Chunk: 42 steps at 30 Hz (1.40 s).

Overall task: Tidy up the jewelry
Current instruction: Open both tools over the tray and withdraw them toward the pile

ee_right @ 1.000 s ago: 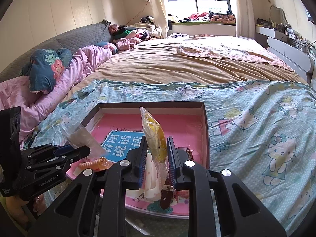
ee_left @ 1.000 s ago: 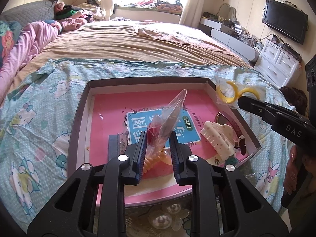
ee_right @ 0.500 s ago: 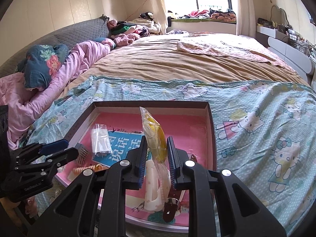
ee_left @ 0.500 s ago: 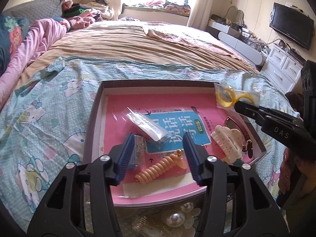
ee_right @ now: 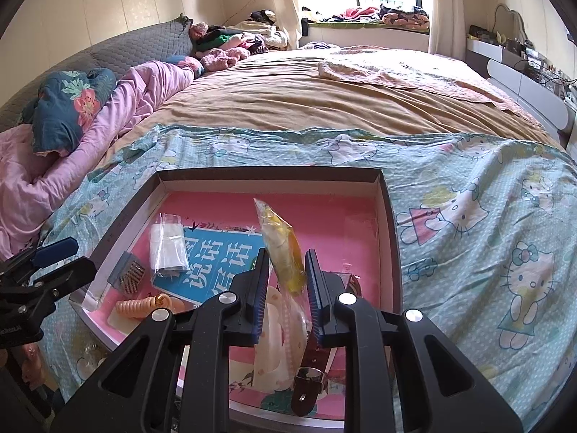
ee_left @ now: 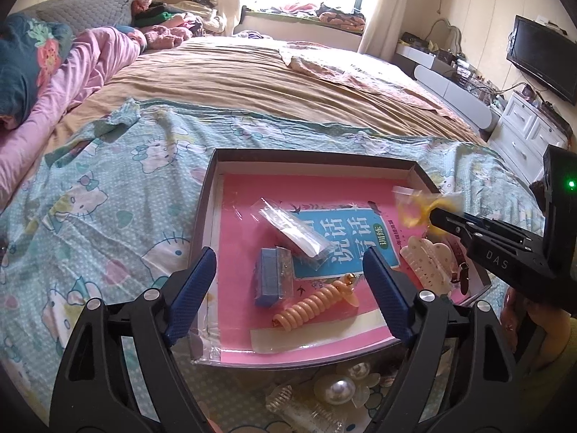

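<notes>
A shallow dark-walled box (ee_left: 382,162) with a pink printed floor lies on a cartoon-cat bedsheet (ee_left: 108,195). The left gripper (ee_left: 290,283) hovers over the box's near-left part, its jaws opening with nothing between the blue pads; below them on the box floor lie a clear plastic bag (ee_left: 294,229), a small blue block (ee_left: 268,281) and an orange spiral hair tie (ee_left: 313,305). A cream claw hair clip (ee_left: 427,263) rests at the box's right side beside a brown strap (ee_right: 313,364), possibly a watch band. The right gripper (ee_right: 286,278) is clamped on a clear packet holding something yellow (ee_right: 283,252), held above the box's right half. Pearl-trimmed pieces (ee_left: 340,391) lie on the sheet just outside the near wall.
</notes>
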Each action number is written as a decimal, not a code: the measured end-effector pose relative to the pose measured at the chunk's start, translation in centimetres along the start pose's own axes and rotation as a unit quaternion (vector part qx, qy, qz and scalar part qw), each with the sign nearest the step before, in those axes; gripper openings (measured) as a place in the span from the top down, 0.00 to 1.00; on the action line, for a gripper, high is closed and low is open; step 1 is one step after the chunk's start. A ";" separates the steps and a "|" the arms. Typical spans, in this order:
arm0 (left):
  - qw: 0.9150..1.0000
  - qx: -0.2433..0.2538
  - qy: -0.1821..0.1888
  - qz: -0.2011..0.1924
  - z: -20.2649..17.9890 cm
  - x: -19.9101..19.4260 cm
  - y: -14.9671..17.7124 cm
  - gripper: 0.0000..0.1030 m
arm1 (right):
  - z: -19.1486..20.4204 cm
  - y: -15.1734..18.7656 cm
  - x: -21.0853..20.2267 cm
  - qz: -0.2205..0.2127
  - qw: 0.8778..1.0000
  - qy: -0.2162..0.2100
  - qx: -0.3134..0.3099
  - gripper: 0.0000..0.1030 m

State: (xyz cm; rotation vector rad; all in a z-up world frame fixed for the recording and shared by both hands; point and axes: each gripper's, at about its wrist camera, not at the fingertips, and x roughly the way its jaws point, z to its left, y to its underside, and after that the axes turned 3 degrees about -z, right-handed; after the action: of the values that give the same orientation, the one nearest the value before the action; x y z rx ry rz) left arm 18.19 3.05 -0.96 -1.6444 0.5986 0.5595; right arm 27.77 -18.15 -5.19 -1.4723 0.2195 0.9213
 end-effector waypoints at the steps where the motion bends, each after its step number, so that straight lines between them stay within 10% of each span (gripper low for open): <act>1: 1.000 0.000 -0.001 -0.001 0.0 -0.1 0.0 0.26 | 0.0 0.1 -0.1 0.001 1.000 0.000 0.000 0.80; 9: 1.000 -0.004 0.000 -0.005 0.2 -0.9 -0.2 0.19 | -0.4 0.5 -2.1 -0.009 1.000 -0.008 0.014 0.51; 42: 0.998 0.001 -0.016 -0.067 0.8 -8.5 -0.3 0.15 | 0.9 2.2 -14.1 -0.079 0.995 -0.067 -0.003 0.27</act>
State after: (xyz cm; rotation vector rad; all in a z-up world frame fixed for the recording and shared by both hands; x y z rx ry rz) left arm 12.04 4.50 4.73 -1.6578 0.4611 0.4861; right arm 16.74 -23.19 2.38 -1.4058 0.0012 0.8881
